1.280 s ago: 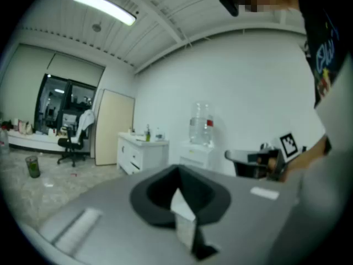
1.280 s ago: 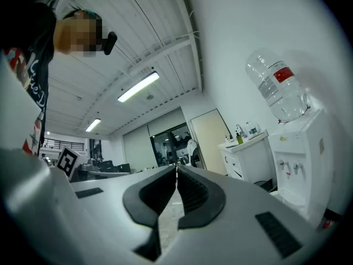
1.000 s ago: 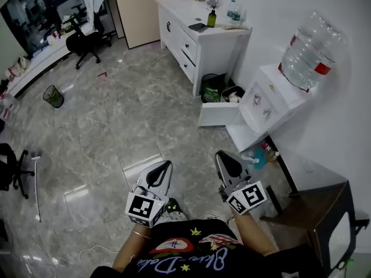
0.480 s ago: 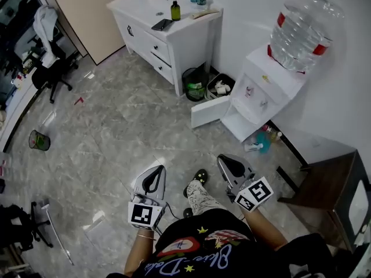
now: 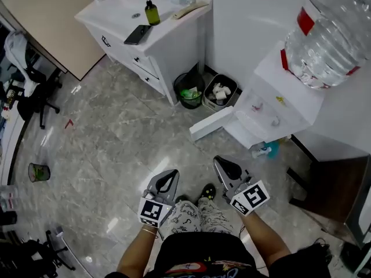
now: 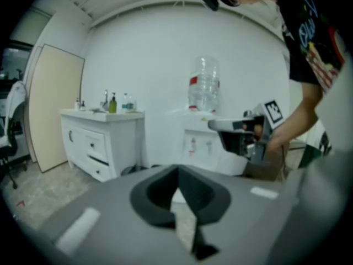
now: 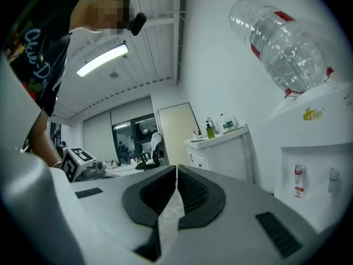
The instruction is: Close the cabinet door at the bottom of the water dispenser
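Observation:
A white water dispenser [image 5: 277, 106] stands against the right wall with a large clear bottle [image 5: 326, 36] on top. Its bottom cabinet door [image 5: 211, 124] hangs open, swung out over the floor to the left. My left gripper [image 5: 167, 183] and right gripper [image 5: 226, 168] are held low in front of me, both shut and empty, about a step short of the door. The left gripper view shows the dispenser [image 6: 201, 142] ahead and the other gripper's body [image 6: 246, 135] at the right. In the right gripper view the bottle [image 7: 281, 46] and two taps [image 7: 314, 181] loom close on the right.
Two bins, a black bin [image 5: 190, 90] and a grey bin [image 5: 218, 91], sit between the dispenser and a white drawer cabinet [image 5: 146, 40]. A teal spray bottle [image 5: 265, 150] lies by the dispenser's foot. A dark wooden table [image 5: 333, 193] is at the right. Office chairs [image 5: 32, 91] stand far left.
I have walked closer to the dispenser, which now sits larger and nearer in the head view. Both grippers stayed shut and low in front of me.

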A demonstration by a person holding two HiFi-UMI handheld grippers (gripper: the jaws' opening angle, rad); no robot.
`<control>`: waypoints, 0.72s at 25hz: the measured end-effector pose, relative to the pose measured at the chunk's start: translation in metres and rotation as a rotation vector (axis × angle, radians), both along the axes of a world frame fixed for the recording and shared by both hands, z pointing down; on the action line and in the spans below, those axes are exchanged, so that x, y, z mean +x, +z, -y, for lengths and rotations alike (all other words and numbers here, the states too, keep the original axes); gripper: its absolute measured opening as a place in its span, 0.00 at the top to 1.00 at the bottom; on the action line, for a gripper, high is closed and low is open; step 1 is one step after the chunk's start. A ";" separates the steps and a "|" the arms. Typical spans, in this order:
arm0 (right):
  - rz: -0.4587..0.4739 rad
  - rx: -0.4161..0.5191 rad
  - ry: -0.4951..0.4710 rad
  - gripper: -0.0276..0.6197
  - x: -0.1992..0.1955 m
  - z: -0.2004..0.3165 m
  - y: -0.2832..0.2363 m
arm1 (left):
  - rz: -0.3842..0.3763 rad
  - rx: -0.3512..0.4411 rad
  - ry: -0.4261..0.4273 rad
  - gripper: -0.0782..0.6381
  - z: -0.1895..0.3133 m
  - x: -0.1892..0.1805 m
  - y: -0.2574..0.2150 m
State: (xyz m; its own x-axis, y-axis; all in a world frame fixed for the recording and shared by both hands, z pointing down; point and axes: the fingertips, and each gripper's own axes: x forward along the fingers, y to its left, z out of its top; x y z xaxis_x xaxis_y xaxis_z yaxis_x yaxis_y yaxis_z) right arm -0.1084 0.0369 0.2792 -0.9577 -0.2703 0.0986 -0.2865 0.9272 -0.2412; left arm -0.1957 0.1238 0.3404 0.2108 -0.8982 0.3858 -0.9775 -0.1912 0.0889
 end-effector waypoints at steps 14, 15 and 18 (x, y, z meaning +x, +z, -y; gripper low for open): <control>-0.088 -0.131 0.308 0.93 -0.043 0.117 0.195 | 0.146 -0.215 0.200 0.90 0.202 -0.070 0.276; -0.079 -0.128 0.318 0.93 -0.046 0.127 0.206 | 0.149 -0.225 0.198 0.90 0.209 -0.075 0.291; -0.094 -0.157 0.316 0.93 -0.054 0.144 0.247 | 0.175 -0.275 0.196 0.90 0.220 -0.087 0.332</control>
